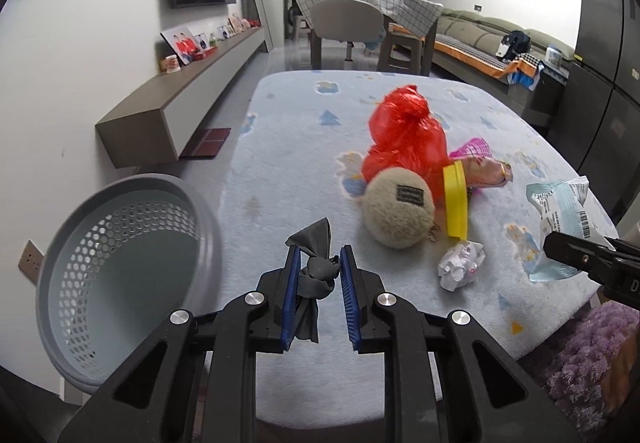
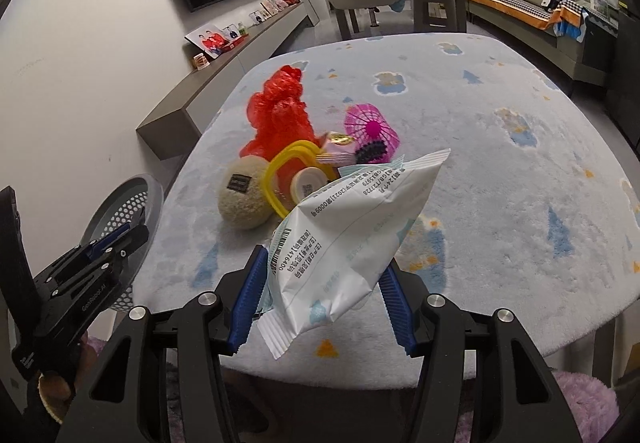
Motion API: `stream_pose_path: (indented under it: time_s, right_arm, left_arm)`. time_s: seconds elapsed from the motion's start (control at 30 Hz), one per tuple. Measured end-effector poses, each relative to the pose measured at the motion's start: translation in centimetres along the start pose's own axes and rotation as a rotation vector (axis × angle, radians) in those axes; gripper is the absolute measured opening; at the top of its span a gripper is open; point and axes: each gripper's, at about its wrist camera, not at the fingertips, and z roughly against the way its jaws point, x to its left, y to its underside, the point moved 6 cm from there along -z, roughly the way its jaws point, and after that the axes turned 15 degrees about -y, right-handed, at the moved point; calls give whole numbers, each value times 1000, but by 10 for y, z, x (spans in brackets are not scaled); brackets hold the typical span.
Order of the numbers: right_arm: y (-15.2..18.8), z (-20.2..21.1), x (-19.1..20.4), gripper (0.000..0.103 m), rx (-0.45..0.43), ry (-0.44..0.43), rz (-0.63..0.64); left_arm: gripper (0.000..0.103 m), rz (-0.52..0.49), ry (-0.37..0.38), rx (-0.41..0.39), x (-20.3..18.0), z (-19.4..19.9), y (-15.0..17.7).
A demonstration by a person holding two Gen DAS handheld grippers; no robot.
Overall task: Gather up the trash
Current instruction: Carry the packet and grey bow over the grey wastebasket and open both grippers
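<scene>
My left gripper [image 1: 319, 271] is shut on a knotted dark grey scrap [image 1: 316, 275], held just above the near edge of the table. The grey perforated bin [image 1: 120, 275] stands tilted to its left, off the table's side. My right gripper [image 2: 320, 275] is shut on a white and pale blue wrapper [image 2: 344, 239], lifted above the table; the same wrapper [image 1: 560, 219] shows at the right of the left wrist view. A crumpled white paper ball [image 1: 460, 263] lies on the table between the two grippers.
On the pale blue fleece table cover [image 1: 300, 147] lie a red plastic bag [image 1: 404, 139], a beige plush ball [image 1: 398, 215], a yellow ring-shaped piece [image 1: 456, 203], a pink wrapper [image 1: 486, 173] and a pink mesh piece [image 2: 370, 127]. A wall shelf [image 1: 160, 111] runs along the left.
</scene>
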Motion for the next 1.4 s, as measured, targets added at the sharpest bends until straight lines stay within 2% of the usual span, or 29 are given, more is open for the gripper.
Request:
stream_pose_path:
  time_s: [0.23, 0.6, 0.73, 0.93, 1.23, 1.27, 1.3, 1.37, 1.4]
  right_arm:
    - [-12, -16, 62, 54, 16, -92, 101]
    - [-18, -90, 150, 54, 132, -246, 248]
    - [-18, -116, 180, 54, 174, -287, 303]
    - [-13, -154, 220, 54, 251, -340, 389]
    - [-5, -195, 253, 54, 323, -386, 467]
    - [-6, -197, 254, 54, 325, -386, 473]
    - [-6, -198, 255, 54, 325, -385, 481]
    - [-7, -201, 257, 55, 324, -381, 488]
    - [-8, -202, 256, 56, 323, -378, 487]
  left_arm:
    - [20, 35, -58, 1, 40, 5, 3]
    - [20, 112, -306, 22, 152, -12, 5]
    - [20, 161, -354, 41, 189, -22, 9]
    - [21, 220, -363, 107, 215, -44, 26]
    - [23, 231, -329, 145, 214, -61, 30]
    - [25, 236, -329, 148, 215, -62, 30]
    - [31, 241, -333, 152, 217, -62, 30]
    - [49, 253, -339, 153, 220, -63, 30]
    - [67, 263, -348, 148, 223, -62, 30]
